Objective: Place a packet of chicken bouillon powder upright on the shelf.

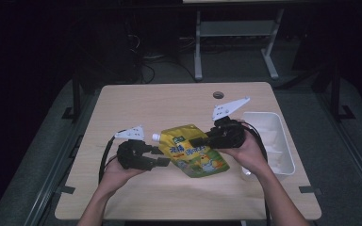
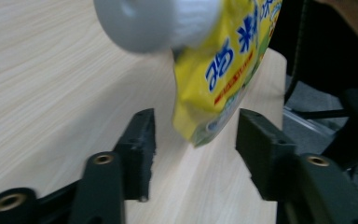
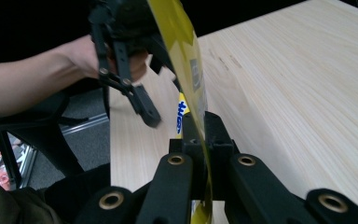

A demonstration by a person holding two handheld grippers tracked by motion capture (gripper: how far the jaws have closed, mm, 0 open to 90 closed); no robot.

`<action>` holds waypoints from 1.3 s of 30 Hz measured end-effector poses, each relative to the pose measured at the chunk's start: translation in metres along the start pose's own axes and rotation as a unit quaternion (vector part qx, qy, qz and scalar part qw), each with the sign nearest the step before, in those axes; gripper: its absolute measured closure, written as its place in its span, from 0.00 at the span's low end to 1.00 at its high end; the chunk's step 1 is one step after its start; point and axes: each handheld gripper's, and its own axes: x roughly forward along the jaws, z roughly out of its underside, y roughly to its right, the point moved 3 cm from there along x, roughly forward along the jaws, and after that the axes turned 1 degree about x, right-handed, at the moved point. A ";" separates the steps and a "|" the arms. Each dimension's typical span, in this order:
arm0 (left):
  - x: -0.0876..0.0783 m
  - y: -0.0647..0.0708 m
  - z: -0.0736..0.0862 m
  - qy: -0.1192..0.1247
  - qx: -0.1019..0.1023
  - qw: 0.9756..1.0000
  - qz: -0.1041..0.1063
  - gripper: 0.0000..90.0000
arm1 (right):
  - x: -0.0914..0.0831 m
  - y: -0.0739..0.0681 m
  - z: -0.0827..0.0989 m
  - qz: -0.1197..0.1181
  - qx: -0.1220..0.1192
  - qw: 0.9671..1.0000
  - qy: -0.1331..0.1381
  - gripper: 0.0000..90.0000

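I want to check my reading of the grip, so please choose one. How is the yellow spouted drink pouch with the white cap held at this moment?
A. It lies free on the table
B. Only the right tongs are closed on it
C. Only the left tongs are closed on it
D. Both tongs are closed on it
B: the right tongs pinch the yellow spouted drink pouch edge-on, while the left tongs stand open around its corner without touching it.
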 end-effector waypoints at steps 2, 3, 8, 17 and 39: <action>0.000 0.000 0.000 0.007 -0.003 1.000 0.013 0.70 | 0.002 -0.004 -0.001 -0.010 -0.004 1.000 0.009 0.99; 0.000 0.001 -0.001 0.010 -0.003 1.000 0.020 0.76 | 0.003 -0.005 -0.001 -0.013 -0.002 1.000 0.011 0.99; -0.005 0.003 -0.002 0.013 0.008 1.000 -0.001 0.91 | 0.005 -0.002 0.003 -0.008 0.002 1.000 0.009 0.96; -0.010 0.007 -0.013 -0.001 0.026 1.000 -0.013 0.93 | 0.003 0.000 0.002 0.011 -0.005 0.999 -0.031 0.91; -0.004 0.005 -0.024 -0.020 0.033 0.999 -0.015 0.90 | -0.003 0.009 0.011 -0.009 -0.001 0.999 -0.032 0.99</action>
